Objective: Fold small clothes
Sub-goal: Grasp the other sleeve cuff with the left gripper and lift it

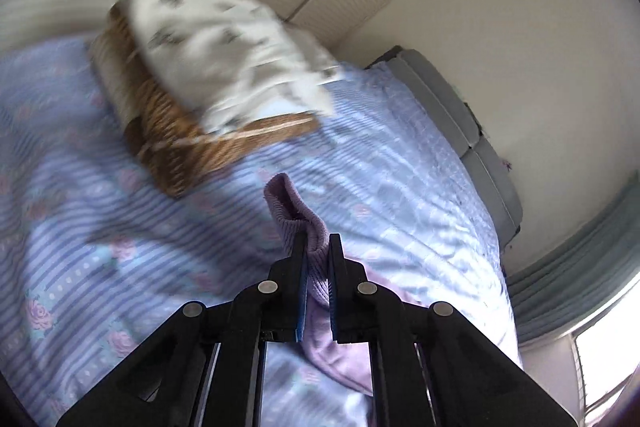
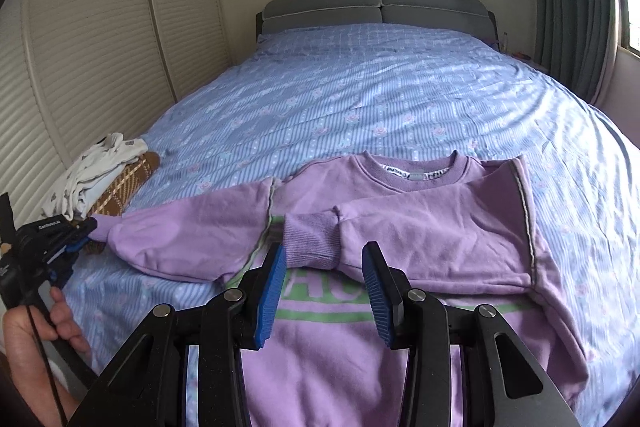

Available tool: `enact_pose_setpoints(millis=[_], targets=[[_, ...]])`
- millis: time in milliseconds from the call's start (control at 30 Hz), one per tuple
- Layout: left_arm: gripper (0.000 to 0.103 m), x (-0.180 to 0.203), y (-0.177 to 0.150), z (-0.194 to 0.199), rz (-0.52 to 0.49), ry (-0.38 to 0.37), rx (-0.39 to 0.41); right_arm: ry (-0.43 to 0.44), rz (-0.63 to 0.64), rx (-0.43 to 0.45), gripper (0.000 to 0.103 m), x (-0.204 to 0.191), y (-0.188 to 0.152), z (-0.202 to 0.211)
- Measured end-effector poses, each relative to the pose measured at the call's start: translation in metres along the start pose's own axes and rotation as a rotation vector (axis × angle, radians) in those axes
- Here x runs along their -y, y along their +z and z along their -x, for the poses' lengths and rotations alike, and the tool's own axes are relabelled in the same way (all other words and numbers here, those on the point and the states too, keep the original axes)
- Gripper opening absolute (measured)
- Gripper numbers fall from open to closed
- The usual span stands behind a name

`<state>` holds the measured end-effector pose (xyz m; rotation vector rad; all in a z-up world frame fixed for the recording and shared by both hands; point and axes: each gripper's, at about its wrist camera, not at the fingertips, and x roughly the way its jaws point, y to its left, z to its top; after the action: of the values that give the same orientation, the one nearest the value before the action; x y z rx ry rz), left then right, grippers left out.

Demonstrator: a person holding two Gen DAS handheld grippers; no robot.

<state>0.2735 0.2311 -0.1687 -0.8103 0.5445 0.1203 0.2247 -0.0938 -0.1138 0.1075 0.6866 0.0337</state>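
My left fingers (image 1: 318, 247) clamp the sweatshirt (image 2: 400, 227) cuff; right fingers (image 2: 325, 259) apart above green "AC" lettering (image 2: 320, 291); bed (image 2: 360, 99) beyond lies open.

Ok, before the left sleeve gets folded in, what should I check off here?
1. Left gripper shut on the left sleeve cuff: ok.
2. Right gripper open, holding nothing: ok.
3. Right sleeve already folded across the sweatshirt chest: ok.
4. Sweatshirt lying flat on the bedspread: ok.
5. Basket clear of the left sleeve's fold path: cannot tell.
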Motion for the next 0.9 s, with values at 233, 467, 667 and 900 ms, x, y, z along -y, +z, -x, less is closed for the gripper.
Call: enact_pose_setpoints(millis=[233,467,667,900], targets=[[0.01,0.112,-0.032,0.011,-0.268,-0.124,0.014,-0.038,-0.097,0.051,0.041,0.065,0.005,0.028],[0.01,0.208,-0.115,-0.017,-0.486,-0.226,-0.109,-0.088,-0.26,0.081,0.041,0.155,-0.001,0.046],[0.01,0.262,-0.187,-0.037,-0.618,-0.297,-0.196,-0.131,-0.362,0.078,0.041,0.217,-0.022,0.053],[0.01,0.3,-0.266,-0.053,-0.746,-0.288,-0.292,-0.159,-0.452,0.065,0.041,0.27,-0.043,0.054]])
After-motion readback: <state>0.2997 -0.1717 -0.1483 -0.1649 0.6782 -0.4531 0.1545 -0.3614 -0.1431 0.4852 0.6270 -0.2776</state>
